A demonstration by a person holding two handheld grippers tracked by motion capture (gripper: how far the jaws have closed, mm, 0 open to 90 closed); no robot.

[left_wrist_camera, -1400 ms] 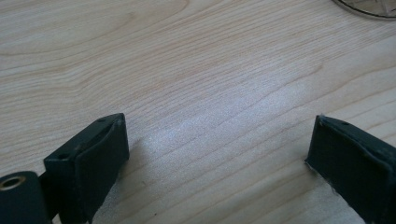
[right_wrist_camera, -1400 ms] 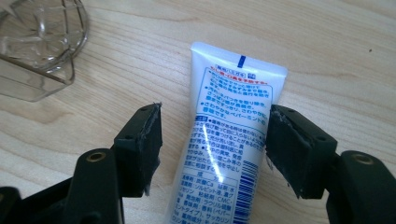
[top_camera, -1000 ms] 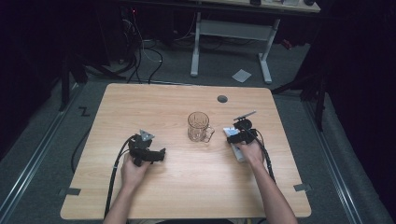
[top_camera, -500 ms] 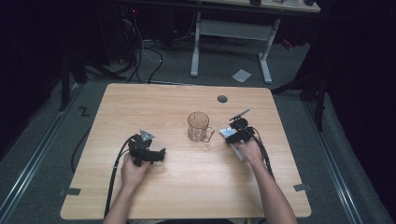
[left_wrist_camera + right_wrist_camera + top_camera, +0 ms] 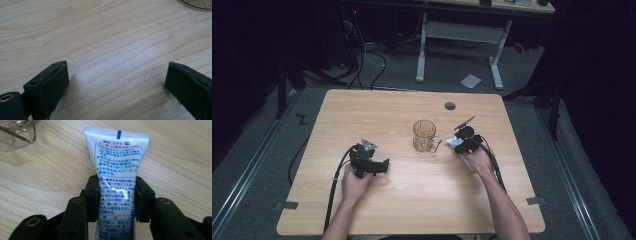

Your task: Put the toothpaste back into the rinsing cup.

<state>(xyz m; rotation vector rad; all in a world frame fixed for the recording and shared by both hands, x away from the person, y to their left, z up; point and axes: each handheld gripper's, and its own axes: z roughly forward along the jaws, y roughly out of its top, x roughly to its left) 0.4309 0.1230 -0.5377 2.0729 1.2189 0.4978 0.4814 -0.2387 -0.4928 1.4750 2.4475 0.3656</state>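
Observation:
A clear glass mug point(image 5: 425, 135) stands upright near the middle of the wooden table point(image 5: 362, 107), its handle toward the right. My right gripper point(image 5: 460, 143) sits just right of the mug and is shut on a white toothpaste tube point(image 5: 116, 167) with blue print; the tube's crimped end points toward the mug point(image 5: 15, 132). My left gripper point(image 5: 384, 165) rests low over the table at the left front. In the left gripper view its jaws stand wide apart over bare wood point(image 5: 107, 50), with the mug's base point(image 5: 197, 3) at the top right edge.
A small dark round grommet point(image 5: 450, 105) is set into the table near its far edge. A thin dark stick-like object point(image 5: 465, 123) lies just behind the right gripper. Cables trail from both grippers toward the front edge.
The right gripper with the tube has shifted slightly left and forward, closer to the mug. The left gripper has stayed in place.

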